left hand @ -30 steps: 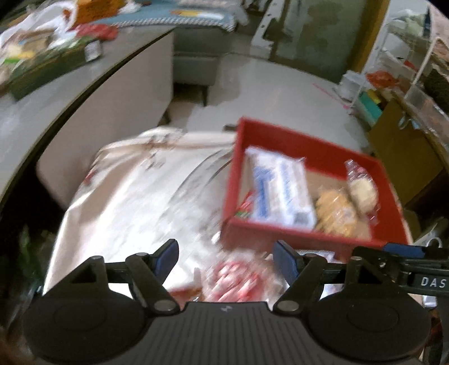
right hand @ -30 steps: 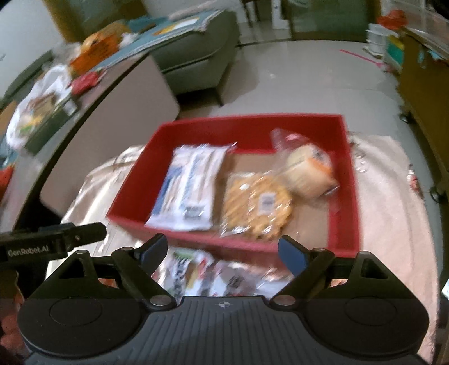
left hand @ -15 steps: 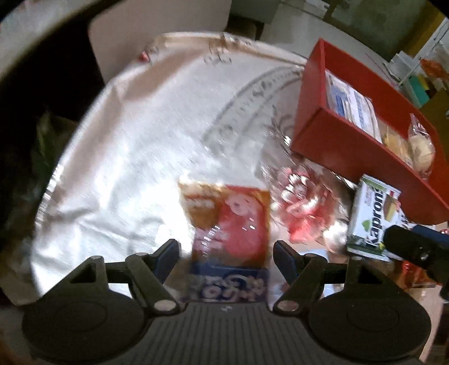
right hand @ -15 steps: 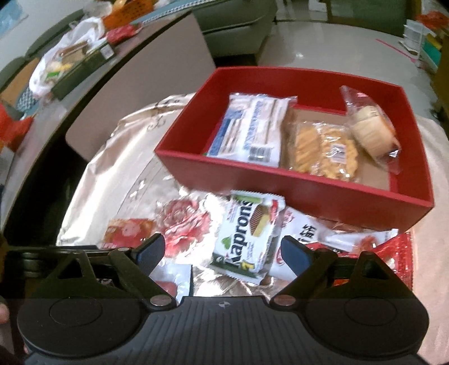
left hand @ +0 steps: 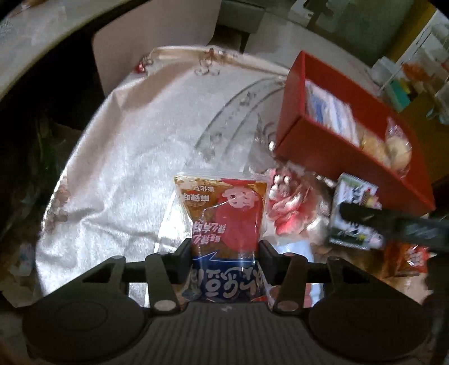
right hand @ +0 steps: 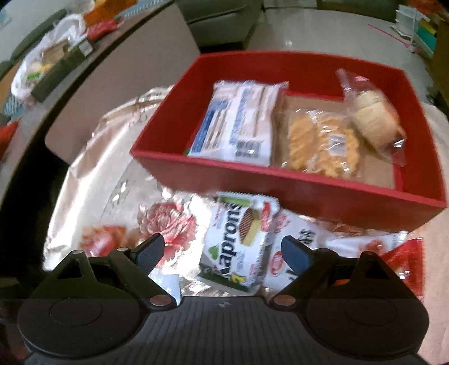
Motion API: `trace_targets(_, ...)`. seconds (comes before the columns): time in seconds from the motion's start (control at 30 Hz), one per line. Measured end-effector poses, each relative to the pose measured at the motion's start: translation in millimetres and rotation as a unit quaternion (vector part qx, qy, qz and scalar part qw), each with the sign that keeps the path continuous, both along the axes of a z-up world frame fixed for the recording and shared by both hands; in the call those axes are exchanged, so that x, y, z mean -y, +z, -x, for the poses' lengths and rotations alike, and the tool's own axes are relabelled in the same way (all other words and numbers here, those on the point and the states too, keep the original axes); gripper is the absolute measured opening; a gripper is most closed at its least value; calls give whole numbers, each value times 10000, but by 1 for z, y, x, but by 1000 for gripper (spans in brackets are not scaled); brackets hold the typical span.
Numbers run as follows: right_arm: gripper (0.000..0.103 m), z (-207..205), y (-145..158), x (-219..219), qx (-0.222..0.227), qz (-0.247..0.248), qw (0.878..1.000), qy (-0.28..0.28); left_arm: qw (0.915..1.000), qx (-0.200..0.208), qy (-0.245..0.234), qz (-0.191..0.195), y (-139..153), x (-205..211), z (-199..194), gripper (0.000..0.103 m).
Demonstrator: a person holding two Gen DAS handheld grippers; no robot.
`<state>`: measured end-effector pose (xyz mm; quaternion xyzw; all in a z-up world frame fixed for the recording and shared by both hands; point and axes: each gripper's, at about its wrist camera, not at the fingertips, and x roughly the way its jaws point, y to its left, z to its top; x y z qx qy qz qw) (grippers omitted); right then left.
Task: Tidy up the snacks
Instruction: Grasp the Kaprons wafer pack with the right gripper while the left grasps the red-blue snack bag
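Left wrist view: the left hand-held gripper (left hand: 224,250), jaws just closing, clenches a red-and-blue snack pouch (left hand: 224,221) on the bench. Right of it the red box (right hand: 280,174) holds a white packet (right hand: 238,123), yellow cookies (right hand: 322,143) and a wrapped bun (right hand: 373,118). The right hand-held gripper (right hand: 223,251) hangs released over the wafer pack (right hand: 238,241).

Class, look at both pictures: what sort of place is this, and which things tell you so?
Most likely a home living or dining room: a sofa stands behind the table, a shiny flowered tablecloth covers it, and wrapped snacks fill a red box.
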<state>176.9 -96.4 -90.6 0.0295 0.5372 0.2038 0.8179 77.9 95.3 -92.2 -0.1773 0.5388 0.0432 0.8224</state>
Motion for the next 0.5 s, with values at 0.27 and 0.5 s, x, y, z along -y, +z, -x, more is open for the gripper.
trace_targets(0.27, 96, -8, -13, -17, 29, 287, 9996, 62, 9993, 51, 25, 373, 8, -6, -3, 43)
trace_targets(0.5, 90, -3, -26, -46, 393, 1037, 9916, 659, 9995, 19, -88, 307, 8, 1, -5, 43)
